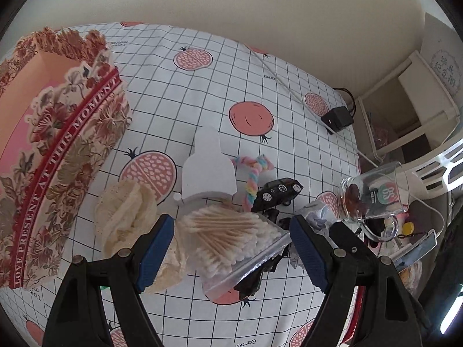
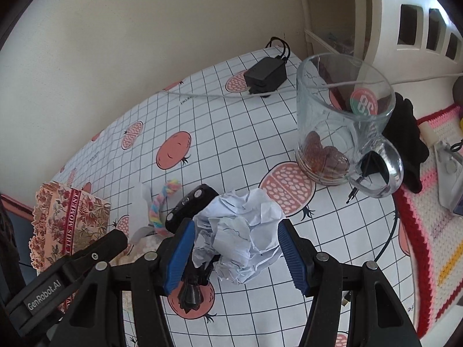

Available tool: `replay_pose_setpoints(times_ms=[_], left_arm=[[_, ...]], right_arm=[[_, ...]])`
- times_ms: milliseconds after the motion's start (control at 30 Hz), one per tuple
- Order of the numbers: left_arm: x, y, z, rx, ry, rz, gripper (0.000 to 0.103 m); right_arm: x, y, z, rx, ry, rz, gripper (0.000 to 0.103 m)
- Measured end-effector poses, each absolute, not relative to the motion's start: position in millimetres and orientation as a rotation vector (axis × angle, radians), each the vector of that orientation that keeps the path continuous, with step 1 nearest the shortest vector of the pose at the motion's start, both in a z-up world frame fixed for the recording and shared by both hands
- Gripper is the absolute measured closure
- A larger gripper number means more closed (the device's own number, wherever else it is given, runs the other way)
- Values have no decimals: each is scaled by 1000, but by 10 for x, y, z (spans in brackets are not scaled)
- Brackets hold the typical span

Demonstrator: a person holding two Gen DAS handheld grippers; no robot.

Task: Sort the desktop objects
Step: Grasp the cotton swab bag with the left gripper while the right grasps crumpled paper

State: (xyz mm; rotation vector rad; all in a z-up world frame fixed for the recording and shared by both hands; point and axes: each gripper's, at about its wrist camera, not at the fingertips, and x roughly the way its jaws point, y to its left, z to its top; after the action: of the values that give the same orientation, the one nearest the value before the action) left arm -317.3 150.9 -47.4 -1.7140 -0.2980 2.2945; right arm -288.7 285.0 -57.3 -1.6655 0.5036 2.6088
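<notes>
one floral pink-and-red cardboard gift box (image 1: pixel 58 133). one zip-seal clear plastic bag of wooden cotton swabs (image 1: pixel 231 240). one white foam bottle-shaped block (image 1: pixel 208 167). one pastel rainbow twisted rope (image 1: pixel 254 179). one black toy car (image 1: pixel 277 192). one crumpled ball of white paper (image 2: pixel 240 231). one clear glass mug with a handle (image 2: pixel 341 127). one black power adapter (image 2: pixel 264 75). one cream knitted cloth bundle (image 1: pixel 127 217). two claws, the left claw (image 1: pixel 231 248) and the right claw (image 2: pixel 234 251).
</notes>
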Motion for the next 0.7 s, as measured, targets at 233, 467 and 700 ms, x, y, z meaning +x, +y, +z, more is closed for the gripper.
replay_pose_setpoints(times_ms=[233,467,700], left_arm=[[-3177,1594,-600,-1745,-201,2251,20],[-3185,1590,-717,-1761,-185,2225,20],[-3207,1565,-875,-1782,-212,2203,16]], right_arm=[[-2918,2946,-778,-1715,540,2538,35],[-2941,3011,-904,-1734,624,2502,29],[-2939,3045,-1002,-1748,709,2469,26]])
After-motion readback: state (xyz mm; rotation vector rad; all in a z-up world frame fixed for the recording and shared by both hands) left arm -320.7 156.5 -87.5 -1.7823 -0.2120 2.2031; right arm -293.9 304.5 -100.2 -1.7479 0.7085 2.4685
